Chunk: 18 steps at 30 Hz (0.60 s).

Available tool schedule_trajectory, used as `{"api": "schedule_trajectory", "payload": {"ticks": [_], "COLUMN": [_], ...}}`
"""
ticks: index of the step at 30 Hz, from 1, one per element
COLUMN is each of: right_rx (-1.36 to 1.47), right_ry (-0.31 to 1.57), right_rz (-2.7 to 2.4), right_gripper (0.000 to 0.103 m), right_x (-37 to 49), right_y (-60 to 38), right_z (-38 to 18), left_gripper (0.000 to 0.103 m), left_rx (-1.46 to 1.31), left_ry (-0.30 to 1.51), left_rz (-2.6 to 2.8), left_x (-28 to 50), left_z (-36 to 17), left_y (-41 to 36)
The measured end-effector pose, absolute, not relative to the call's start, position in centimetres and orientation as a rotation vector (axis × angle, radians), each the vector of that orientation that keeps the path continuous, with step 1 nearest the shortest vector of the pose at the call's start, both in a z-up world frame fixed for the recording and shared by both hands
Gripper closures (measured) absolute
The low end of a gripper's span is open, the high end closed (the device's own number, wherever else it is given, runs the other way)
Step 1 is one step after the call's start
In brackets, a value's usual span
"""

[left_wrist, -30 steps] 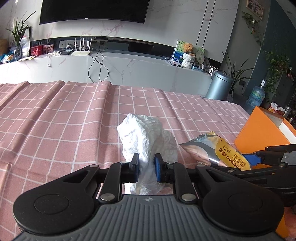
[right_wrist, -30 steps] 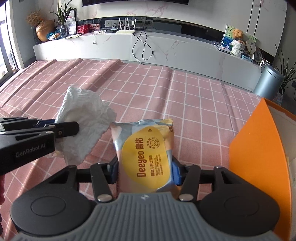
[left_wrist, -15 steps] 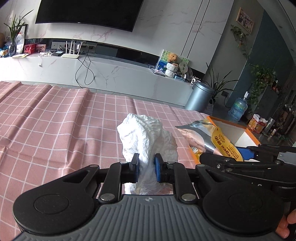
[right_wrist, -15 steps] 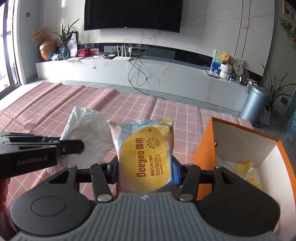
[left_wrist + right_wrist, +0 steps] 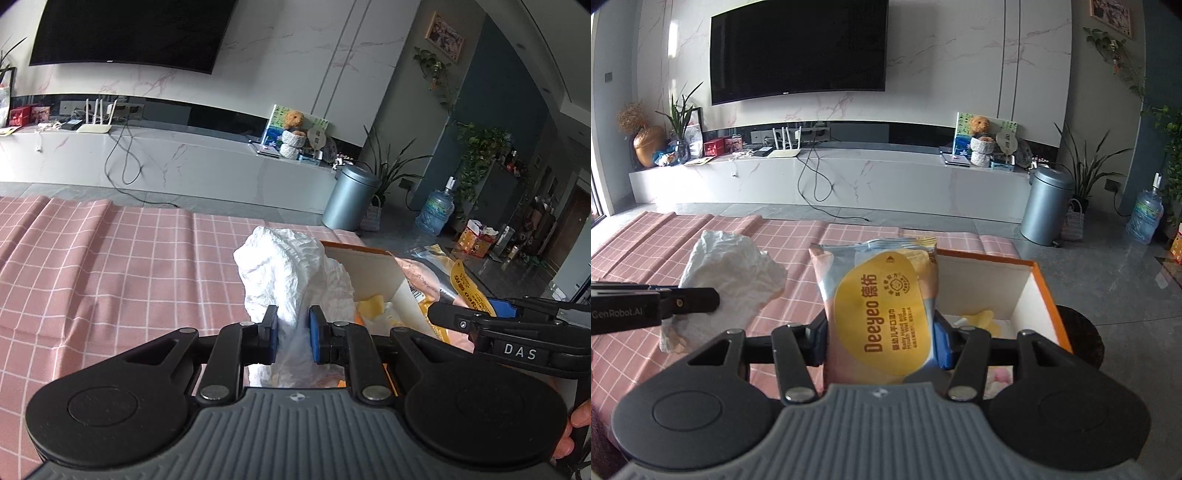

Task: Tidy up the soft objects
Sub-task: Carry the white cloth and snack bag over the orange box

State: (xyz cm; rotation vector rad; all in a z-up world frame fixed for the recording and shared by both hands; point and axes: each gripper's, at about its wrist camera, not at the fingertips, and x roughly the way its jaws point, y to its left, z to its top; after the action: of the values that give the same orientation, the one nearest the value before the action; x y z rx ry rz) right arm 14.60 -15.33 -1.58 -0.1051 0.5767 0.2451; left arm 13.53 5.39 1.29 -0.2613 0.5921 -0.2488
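Note:
My left gripper [image 5: 292,334] is shut on a crumpled white plastic bag [image 5: 291,266] and holds it up at the left edge of an orange box [image 5: 373,264]. My right gripper [image 5: 881,345] is shut on a Deeyeo wet-wipe pack [image 5: 882,306], upright over the orange box [image 5: 1039,284]. The white bag [image 5: 727,273] and the left gripper's side [image 5: 653,304] show at left in the right wrist view. The pack [image 5: 443,284] and right gripper [image 5: 480,319] show at right in the left wrist view. Yellow soft items [image 5: 979,319] lie inside the box.
A pink checked cloth [image 5: 92,266] covers the table. Beyond its far edge are a grey floor, a white TV bench [image 5: 849,177], a grey bin [image 5: 1047,205] and a water bottle [image 5: 1147,218]. A dark round object [image 5: 1084,341] sits right of the box.
Both grippers have moved right and tilted up with their loads. The orange box now lies under and ahead of them, and its inside shows in both views.

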Motion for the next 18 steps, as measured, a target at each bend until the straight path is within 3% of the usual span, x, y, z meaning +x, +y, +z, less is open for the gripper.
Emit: {"api": "schedule_trajectory", "payload": {"ticks": [10,18], "right_rx": [-0.139,-0.116], "right_ry": [0.633,0.696], "right_rz": [0.17,0.154], "right_gripper": [0.05,0.05], "right_x": [16.1,19.8], "right_y": [-23.6,-27.3], "right_z": [-1.7,-2.7], "left_gripper": [0.084,0.084], "left_rx": [-0.16,-0.112], "left_ry": [0.596,0.702], "left_rz": [-0.466,-0.525], "left_x": [16.9,22.5], "left_z": [3.0,1.4], "left_y": [-3.5,-7.2]}}
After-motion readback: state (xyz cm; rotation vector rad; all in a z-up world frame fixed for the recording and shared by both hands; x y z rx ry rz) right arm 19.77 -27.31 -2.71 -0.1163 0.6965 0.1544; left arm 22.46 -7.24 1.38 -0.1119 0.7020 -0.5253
